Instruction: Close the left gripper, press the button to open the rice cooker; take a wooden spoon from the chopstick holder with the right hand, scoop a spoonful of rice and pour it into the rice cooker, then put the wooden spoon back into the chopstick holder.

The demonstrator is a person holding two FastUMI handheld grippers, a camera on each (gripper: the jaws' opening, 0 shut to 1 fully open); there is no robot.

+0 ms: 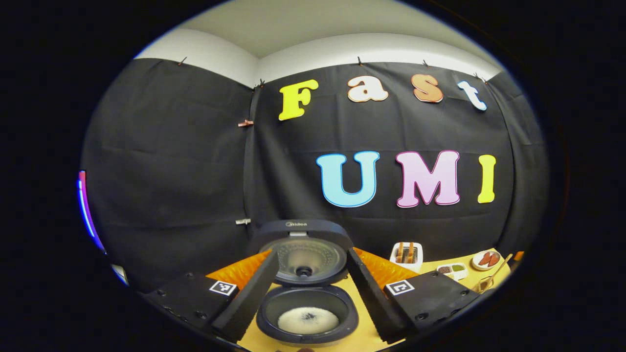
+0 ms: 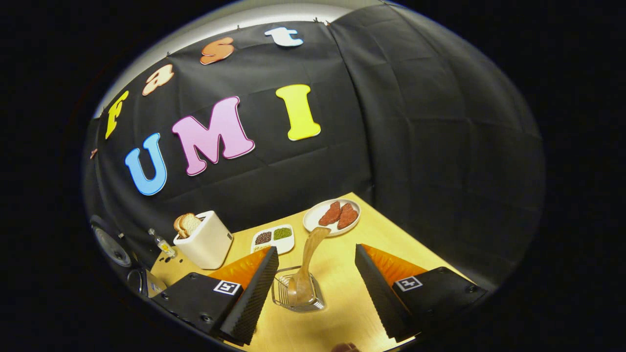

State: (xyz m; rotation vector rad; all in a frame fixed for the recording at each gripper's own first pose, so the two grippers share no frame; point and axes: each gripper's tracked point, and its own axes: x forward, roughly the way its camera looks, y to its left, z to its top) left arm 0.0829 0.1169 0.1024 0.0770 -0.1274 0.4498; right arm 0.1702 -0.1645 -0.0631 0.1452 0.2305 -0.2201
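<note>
Spoon (image 2: 307, 266): wooden, one piece, bowl down in the wire holder (image 2: 298, 295), handle leaning up and away, just ahead between the splayed, empty fingers of the right gripper (image 2: 313, 293). Likely light, stiff, smooth; best pinched at mid-handle above the rim. Holder looks light and may tip. Cooker (image 1: 307, 288): lid up, rice in the pot, just ahead of the left gripper (image 1: 307, 298), fingers apart, empty. Beyond: toaster (image 2: 204, 239), plate (image 2: 313, 220).

In the right gripper view, a wooden spoon (image 2: 304, 274) stands in the chopstick holder (image 2: 297, 296). Behind the holder sit a divided dish (image 2: 273, 238) and plate (image 2: 331, 216); a toaster (image 2: 204, 239) sits behind-left.
</note>
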